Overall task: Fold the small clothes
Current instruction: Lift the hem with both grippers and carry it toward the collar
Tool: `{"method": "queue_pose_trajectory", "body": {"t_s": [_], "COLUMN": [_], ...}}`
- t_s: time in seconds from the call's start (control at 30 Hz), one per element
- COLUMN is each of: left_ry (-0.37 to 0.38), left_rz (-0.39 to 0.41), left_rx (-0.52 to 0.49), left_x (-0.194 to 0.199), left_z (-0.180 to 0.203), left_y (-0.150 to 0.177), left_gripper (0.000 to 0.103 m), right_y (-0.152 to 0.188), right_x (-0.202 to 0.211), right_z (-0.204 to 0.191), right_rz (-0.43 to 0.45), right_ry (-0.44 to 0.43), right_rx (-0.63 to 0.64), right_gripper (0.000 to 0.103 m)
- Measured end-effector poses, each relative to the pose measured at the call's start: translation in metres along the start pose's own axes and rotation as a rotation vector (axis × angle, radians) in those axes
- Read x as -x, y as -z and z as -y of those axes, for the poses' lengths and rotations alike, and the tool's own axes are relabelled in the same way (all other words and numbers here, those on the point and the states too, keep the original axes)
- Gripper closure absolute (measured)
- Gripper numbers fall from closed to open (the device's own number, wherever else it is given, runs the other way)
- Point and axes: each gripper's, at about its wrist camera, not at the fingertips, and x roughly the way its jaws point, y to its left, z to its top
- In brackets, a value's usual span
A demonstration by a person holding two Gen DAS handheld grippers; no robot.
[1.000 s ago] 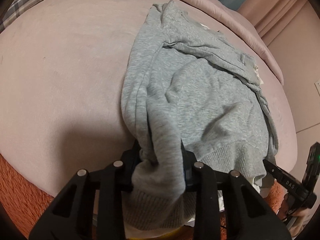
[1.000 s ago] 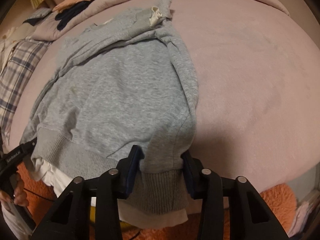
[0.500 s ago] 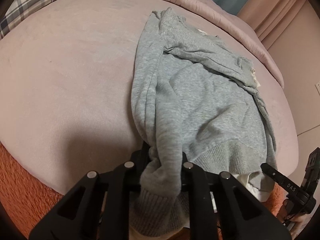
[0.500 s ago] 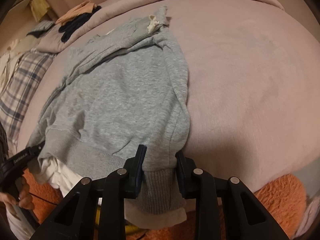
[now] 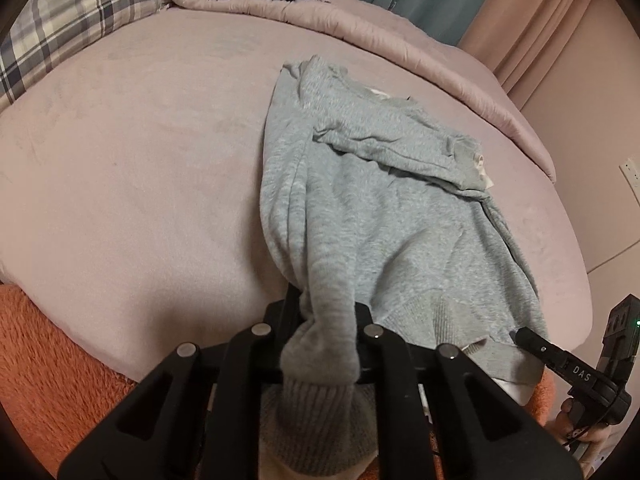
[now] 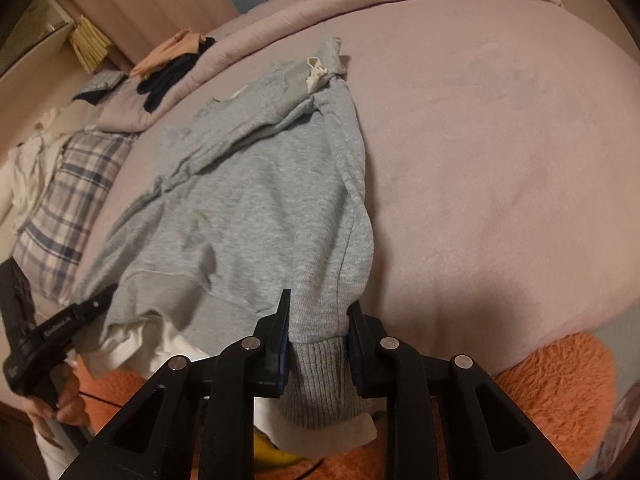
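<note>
- Lying spread on the pink bed [image 5: 132, 184], the grey sweatshirt [image 5: 384, 216] has its ribbed hem hanging over the bed's near edge and its neck end toward the far side.
- The left gripper [image 5: 326, 334] has its fingers [image 5: 280, 320] pressed tight on a bunched corner of the sweatshirt's hem, which is gathered into a thick roll between them.
- The right gripper [image 6: 318, 344] has the sweatshirt's other hem corner between its fingers [image 6: 280, 336]; the jaws are closing and the blue pads already press against the ribbed cuff from both sides.
- A sleeve of the sweatshirt lies folded across its upper part, with a white inner label showing near the neck.
- A white layer [image 6: 160, 344] shows from beneath the sweatshirt's hem, hanging past the bed edge.
- An orange fluffy rug [image 5: 48, 364] lies below the sweatshirt's hem, under the bed's near edge.
- Beyond the sweatshirt's neck end, a rolled pink duvet [image 5: 400, 40] runs along the bed.
- A plaid pillow [image 5: 72, 16] sits at the far corner, well apart from the sweatshirt.
- Dark and peach clothes [image 6: 172, 64] are piled on the duvet near the pillow.
</note>
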Motion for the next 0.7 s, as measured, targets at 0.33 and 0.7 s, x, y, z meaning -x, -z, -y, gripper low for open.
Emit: {"method": "queue_pose_trajectory", "body": {"t_s": [0.33,0.7], "left_ry": [0.013,0.009], "left_rz": [0.016,0.024], "left_rx": [-0.033,-0.063], "left_x": [0.0038,0.0055], "left_z": [0.0075,0.0080], "left_y": [-0.0075,-0.0074], "left_gripper": [0.091,0.091], "right_y": [0.0011,-0.0019], "right_x": [0.0018,0.0077], "right_z": [0.0050,0.0038], "right_rz": [0.011,0.030], "right_ry": [-0.024,-0.028], "right_rx": [-0.019,-0.009], "right_gripper": [0.078,0.078]}}
